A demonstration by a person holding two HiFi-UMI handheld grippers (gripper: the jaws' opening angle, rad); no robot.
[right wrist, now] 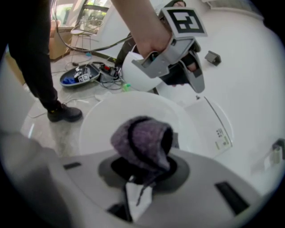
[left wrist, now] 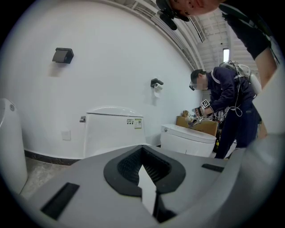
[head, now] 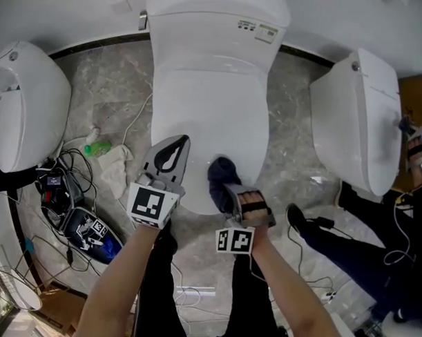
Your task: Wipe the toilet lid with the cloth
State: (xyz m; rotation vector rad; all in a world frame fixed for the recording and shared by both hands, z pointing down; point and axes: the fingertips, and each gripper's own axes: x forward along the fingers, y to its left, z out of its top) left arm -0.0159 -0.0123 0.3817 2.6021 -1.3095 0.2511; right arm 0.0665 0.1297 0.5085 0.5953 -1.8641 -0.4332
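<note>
Right tool (head: 229, 190) grips the cloth (head: 220, 171) at the lid's (head: 212, 106) front edge. Left tool (head: 179, 149) is clenched on nothing, beside it.

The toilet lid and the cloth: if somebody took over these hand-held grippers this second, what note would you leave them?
Left hand-held gripper: shut, empty, over the lid's front left edge.
Right hand-held gripper: shut on the dark purple cloth, which is bunched over the front of the closed toilet lid.
Done: the cloth is gripped and at the lid. The pictures do not show whether it touches, or how much is wiped.
Left: wipe the cloth across the whole lid, front to back.
</note>
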